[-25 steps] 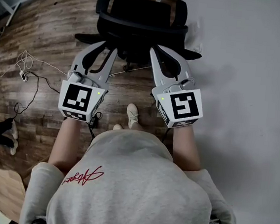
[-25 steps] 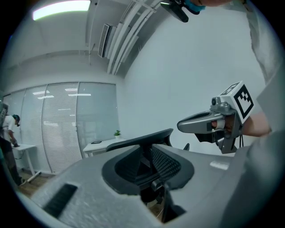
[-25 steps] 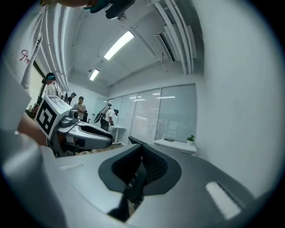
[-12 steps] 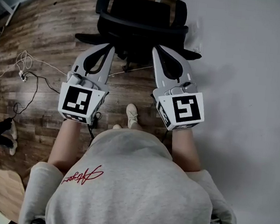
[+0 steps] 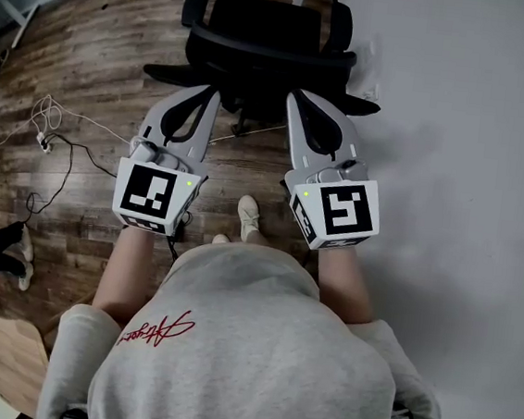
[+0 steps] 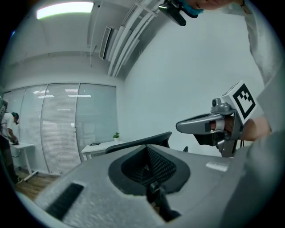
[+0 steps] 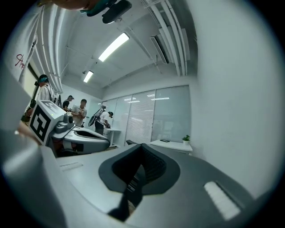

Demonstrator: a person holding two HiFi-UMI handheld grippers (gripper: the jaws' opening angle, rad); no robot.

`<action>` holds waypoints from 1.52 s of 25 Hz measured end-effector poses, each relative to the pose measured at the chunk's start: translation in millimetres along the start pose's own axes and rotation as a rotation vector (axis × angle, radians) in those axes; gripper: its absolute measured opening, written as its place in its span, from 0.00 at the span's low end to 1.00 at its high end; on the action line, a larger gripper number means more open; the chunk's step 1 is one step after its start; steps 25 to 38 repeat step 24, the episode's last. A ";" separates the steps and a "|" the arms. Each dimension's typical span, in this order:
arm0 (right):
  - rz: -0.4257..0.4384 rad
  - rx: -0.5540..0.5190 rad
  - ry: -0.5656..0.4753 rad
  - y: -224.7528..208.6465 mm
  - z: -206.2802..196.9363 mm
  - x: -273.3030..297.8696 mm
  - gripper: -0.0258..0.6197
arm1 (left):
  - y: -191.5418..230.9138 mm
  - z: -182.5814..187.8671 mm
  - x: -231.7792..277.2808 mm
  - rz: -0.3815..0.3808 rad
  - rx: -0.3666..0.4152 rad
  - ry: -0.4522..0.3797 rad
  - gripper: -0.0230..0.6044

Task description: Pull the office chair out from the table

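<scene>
Our left gripper [image 5: 209, 94] has drawn its jaws together since a moment ago, so it and the right gripper [image 5: 296, 97] both sit shut and empty, level, equally near the office chair [image 5: 262, 27], whose backrest lies crosswise straight ahead, beside the table [image 5: 466, 132] at right.

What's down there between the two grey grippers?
The head view shows wood floor and the person's pale shoe between the left gripper and right gripper, with the base of the office chair near their tips.

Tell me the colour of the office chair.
Black all over. The office chair shows best in the head view.
</scene>
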State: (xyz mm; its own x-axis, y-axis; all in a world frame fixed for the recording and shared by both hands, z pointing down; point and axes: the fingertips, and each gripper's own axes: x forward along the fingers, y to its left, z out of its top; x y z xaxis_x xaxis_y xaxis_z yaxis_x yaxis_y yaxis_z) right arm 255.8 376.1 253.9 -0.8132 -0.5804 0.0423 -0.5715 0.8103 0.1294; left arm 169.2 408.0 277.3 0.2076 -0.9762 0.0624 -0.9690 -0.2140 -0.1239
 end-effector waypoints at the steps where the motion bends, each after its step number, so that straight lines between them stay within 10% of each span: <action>1: -0.001 -0.001 0.000 0.9 -0.2 0.0 0.04 | -0.3 0.3 -0.1 -0.001 -0.001 -0.001 0.03; 38: 0.007 0.006 -0.002 4.4 -2.1 -3.7 0.04 | -5.6 1.2 -3.2 -0.012 -0.006 -0.003 0.03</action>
